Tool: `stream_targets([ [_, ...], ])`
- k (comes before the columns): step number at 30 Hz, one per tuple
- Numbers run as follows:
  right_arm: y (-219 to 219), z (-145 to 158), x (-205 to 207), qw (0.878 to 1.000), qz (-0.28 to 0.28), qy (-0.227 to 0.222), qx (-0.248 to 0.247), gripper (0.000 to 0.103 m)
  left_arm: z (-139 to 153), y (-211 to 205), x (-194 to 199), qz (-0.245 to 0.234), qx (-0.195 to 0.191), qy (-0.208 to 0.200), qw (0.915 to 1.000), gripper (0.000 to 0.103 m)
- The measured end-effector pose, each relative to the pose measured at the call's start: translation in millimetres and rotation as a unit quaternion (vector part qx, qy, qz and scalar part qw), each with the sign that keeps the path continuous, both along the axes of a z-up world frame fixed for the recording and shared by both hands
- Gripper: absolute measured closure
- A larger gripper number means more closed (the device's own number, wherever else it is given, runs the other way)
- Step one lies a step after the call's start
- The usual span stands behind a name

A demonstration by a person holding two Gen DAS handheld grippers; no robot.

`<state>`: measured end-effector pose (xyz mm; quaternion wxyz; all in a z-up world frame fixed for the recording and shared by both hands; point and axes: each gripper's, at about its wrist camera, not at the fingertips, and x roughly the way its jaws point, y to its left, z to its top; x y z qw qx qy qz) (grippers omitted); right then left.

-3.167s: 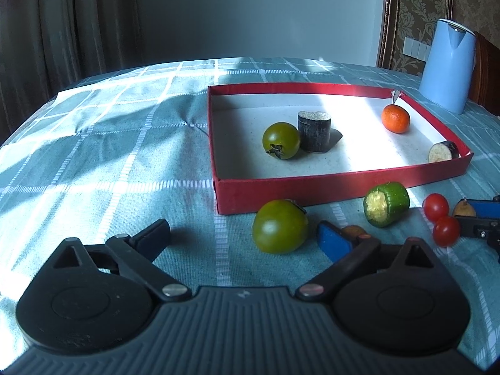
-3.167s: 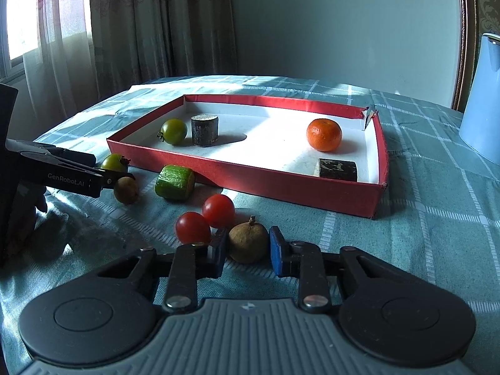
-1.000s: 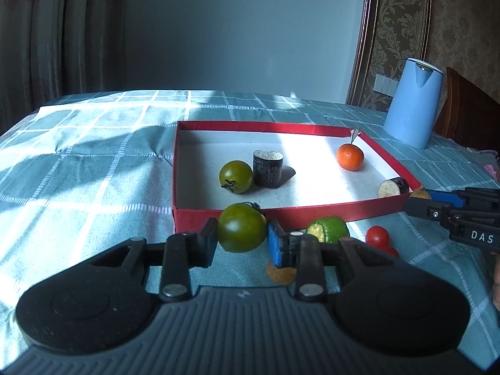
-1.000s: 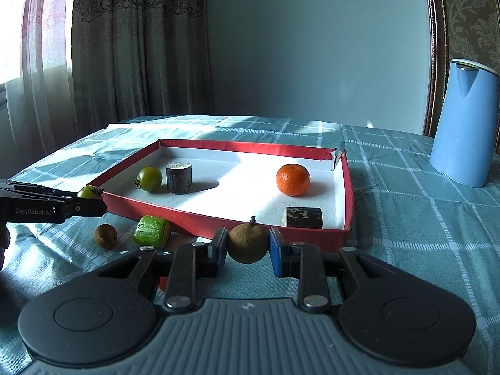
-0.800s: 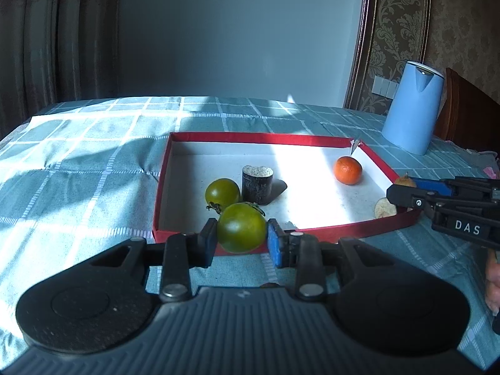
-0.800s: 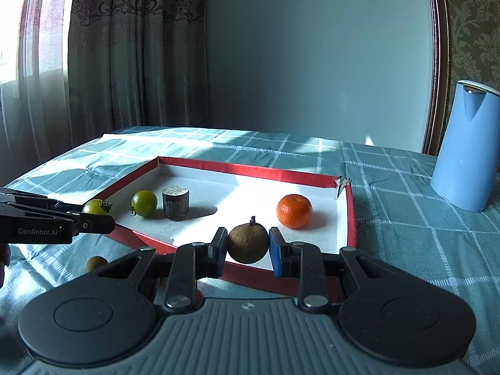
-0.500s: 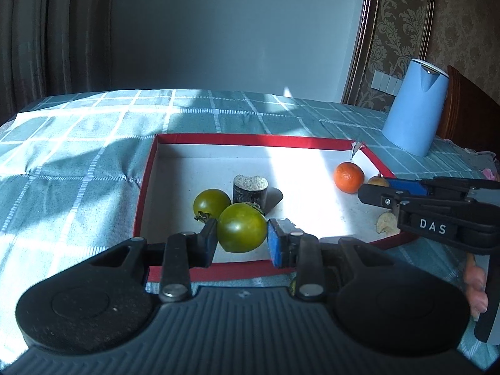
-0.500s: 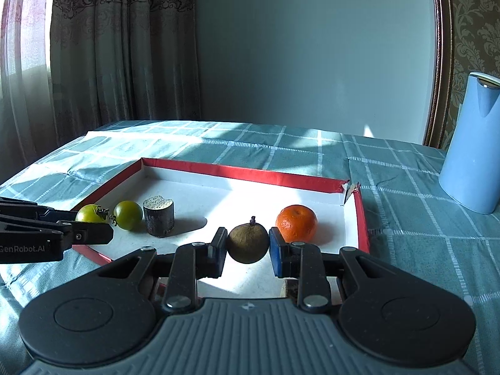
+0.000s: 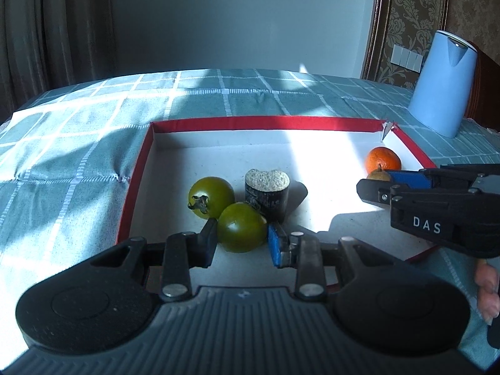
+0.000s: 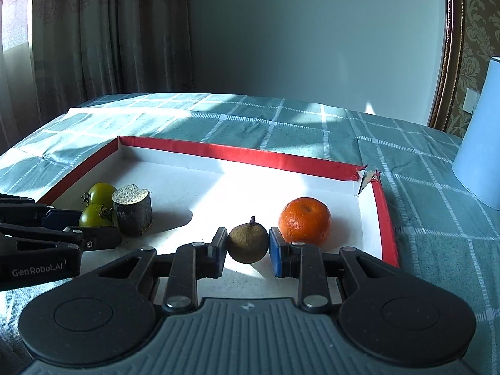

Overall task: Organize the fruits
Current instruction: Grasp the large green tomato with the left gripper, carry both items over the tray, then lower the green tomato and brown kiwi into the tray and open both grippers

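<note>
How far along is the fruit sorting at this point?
Done: a green tomato, an orange and a dark cut stub lie in the red box. In hand: left gripper holds a second green tomato, right gripper a brown fruit, both over the box. Left: releasing them.

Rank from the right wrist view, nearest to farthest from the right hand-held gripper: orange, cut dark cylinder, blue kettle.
From the right hand-held gripper, which is shut on a brown fruit:
1. Orange: just past the right fingertip, inside the red tray.
2. Cut dark cylinder: left side of the tray, beside the green tomatoes.
3. Blue kettle: far right, outside the tray on the cloth.
</note>
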<state>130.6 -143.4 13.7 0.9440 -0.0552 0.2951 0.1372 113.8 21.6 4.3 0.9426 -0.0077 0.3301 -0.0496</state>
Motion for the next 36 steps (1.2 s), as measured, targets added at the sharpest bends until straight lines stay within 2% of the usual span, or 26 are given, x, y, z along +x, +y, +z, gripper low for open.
stream_targets([
  [4, 2.3, -3.4, 9.1, 1.0, -0.008, 0.002, -0.002, 0.076, -2.2, -1.9, 4.4, 0.009, 0.015, -0.01, 0.9998, 0.072],
  [14, 4.7, -9.3, 17.2, 1.0, -0.012, 0.009, -0.002, 0.076, -4.3, -0.3, 11.9, 0.026, 0.017, -0.016, 0.9994, 0.065],
  [16, 4.8, -9.4, 17.2, 1.0, -0.013, 0.008, -0.003, 0.076, -4.9, -0.1, 12.3, 0.033, 0.021, -0.017, 0.9991, 0.057],
  [21, 5.1, -9.6, 16.6, 1.0, -0.013, 0.007, -0.004, 0.076, -6.0, -1.2, 10.0, 0.036, 0.028, -0.022, 0.9987, 0.056],
  [23, 4.6, -9.5, 16.7, 1.0, -0.014, 0.008, -0.001, 0.076, -6.2, -1.2, 10.0, 0.041, 0.03, -0.022, 0.9985, 0.05],
  [25, 4.3, -9.4, 16.6, 1.0, -0.014, 0.009, -0.001, 0.076, -6.9, 1.7, 11.0, 0.051, 0.027, -0.02, 0.9981, 0.038],
  [26, 4.0, -9.2, 16.6, 1.0, -0.014, 0.011, 0.0, 0.076, -6.5, 3.3, 10.6, 0.047, 0.022, -0.02, 0.9984, 0.037],
  [28, 3.5, -9.7, 17.4, 1.0, -0.015, 0.014, 0.003, 0.075, -6.9, 1.6, 9.8, 0.042, 0.024, -0.022, 0.9986, 0.024],
  [31, 4.1, -9.9, 17.4, 1.0, -0.013, 0.014, 0.002, 0.074, -9.2, -3.9, 9.8, 0.036, 0.038, -0.019, 0.9984, 0.016],
  [36, 4.0, -10.4, 17.3, 1.0, -0.007, 0.015, 0.008, 0.07, -9.9, -3.7, 8.9, 0.033, 0.036, -0.018, 0.9987, 0.011],
])
